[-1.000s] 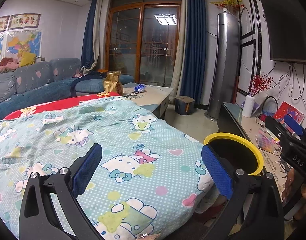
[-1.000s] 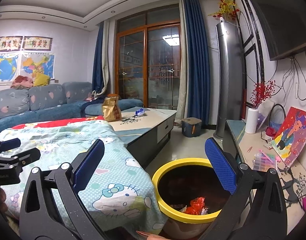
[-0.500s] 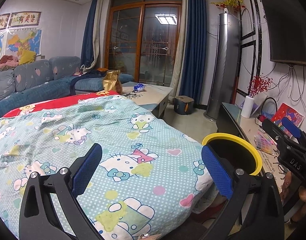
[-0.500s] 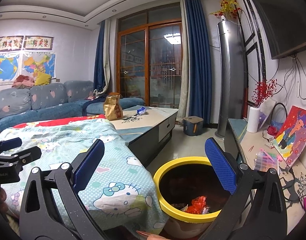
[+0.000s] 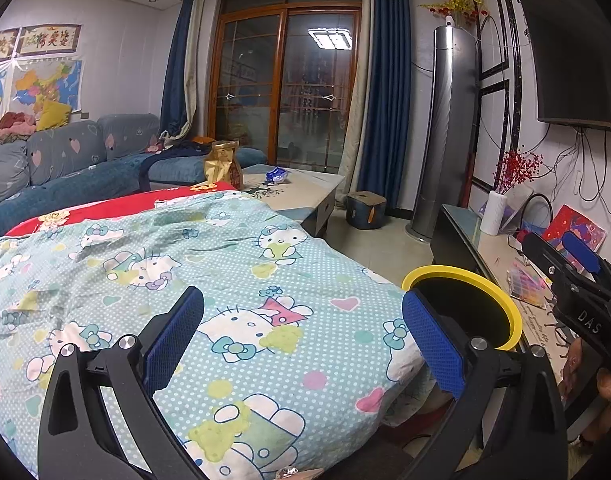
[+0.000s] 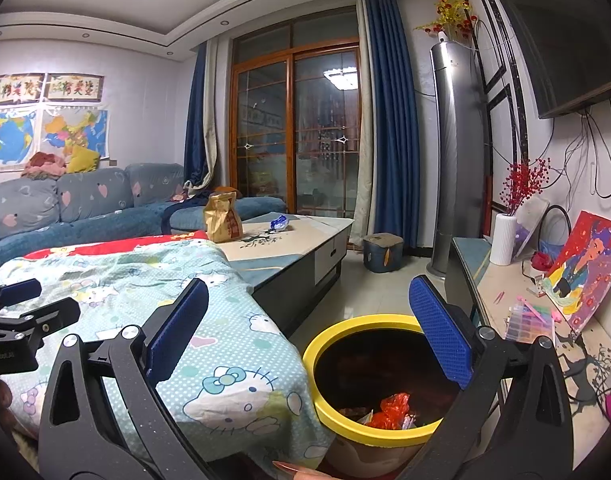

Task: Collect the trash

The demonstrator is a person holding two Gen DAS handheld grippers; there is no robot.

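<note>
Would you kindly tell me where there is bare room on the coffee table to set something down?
The coffee table is bare along its right end, past the blue wrapper. Its left end is crowded: the paper bag stands there, dark crumbs lie beside it, and the quilt covers the near corner.

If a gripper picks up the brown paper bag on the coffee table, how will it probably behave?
The brown paper bag looks creased and crumpled, so it will probably crush between the fingers. It stands upright, so a push may tip it. Its weight cannot be judged.
</note>
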